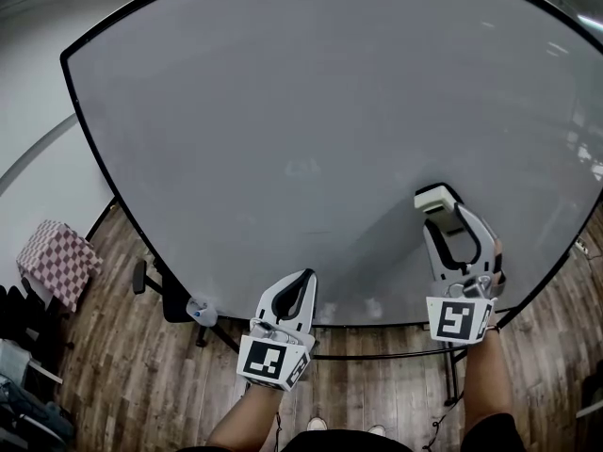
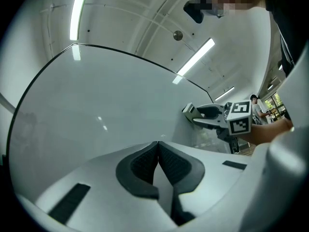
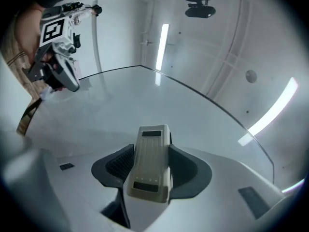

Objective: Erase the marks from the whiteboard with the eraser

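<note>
- A large whiteboard (image 1: 311, 111) with a thin black frame fills most of the head view, standing upright in front of the person
- The board's surface looks grey-white and mostly clean; a faint pale smudge (image 1: 303, 168) sits near its middle
- The right gripper (image 1: 441, 207) is raised against the lower right part of the board, with the person's forearm (image 1: 485, 384) below it
- Its jaws are clamped on the eraser (image 3: 150, 163), a cream-coloured block with a ribbed back that stands lengthwise between the two dark pads
- The eraser's far end points at the board and lies at or just beside the surface; whether it touches cannot be told
- The left gripper (image 1: 307, 275) is held lower, near the board's bottom edge and well apart from the right one
- In the left gripper view its jaws are pressed together tip to tip, with nothing between them
- That same view shows the right gripper off to the right, the eraser leading towards the board
- Each gripper carries a cube with black and white square markers (image 1: 267, 360) at its near end
- Below the board is a wooden plank floor (image 1: 113, 375)
- A red and white chequered cloth (image 1: 58, 262) lies over something at the far left
- Long ceiling lights (image 3: 161, 40) show above the board in both gripper views
</note>
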Action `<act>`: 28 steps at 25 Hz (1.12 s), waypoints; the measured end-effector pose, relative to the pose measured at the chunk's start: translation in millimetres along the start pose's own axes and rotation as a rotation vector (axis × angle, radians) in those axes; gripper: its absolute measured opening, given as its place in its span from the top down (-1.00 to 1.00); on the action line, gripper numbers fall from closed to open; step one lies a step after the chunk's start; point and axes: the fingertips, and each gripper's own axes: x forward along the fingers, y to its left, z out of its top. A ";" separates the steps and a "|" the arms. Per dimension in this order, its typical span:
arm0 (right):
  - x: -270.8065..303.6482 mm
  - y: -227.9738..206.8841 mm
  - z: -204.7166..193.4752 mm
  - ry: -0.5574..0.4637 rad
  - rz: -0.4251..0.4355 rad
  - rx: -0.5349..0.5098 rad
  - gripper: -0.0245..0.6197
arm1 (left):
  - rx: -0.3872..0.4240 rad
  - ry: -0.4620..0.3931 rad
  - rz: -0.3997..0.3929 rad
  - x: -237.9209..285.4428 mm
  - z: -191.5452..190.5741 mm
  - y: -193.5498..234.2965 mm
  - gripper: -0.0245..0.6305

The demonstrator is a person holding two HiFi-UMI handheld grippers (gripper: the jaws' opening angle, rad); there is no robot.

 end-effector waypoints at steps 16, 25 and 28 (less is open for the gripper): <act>31.7 -15.0 26.6 0.011 -0.053 0.049 0.17 | 0.015 -0.014 -0.018 -2.0 1.7 22.6 0.86; 46.8 87.1 73.2 -0.009 0.026 0.078 0.16 | 0.008 0.008 0.006 -30.7 -18.8 67.1 0.87; 47.3 89.9 69.4 -0.015 0.040 0.098 0.16 | 0.002 0.013 0.011 -23.0 -16.9 59.0 0.87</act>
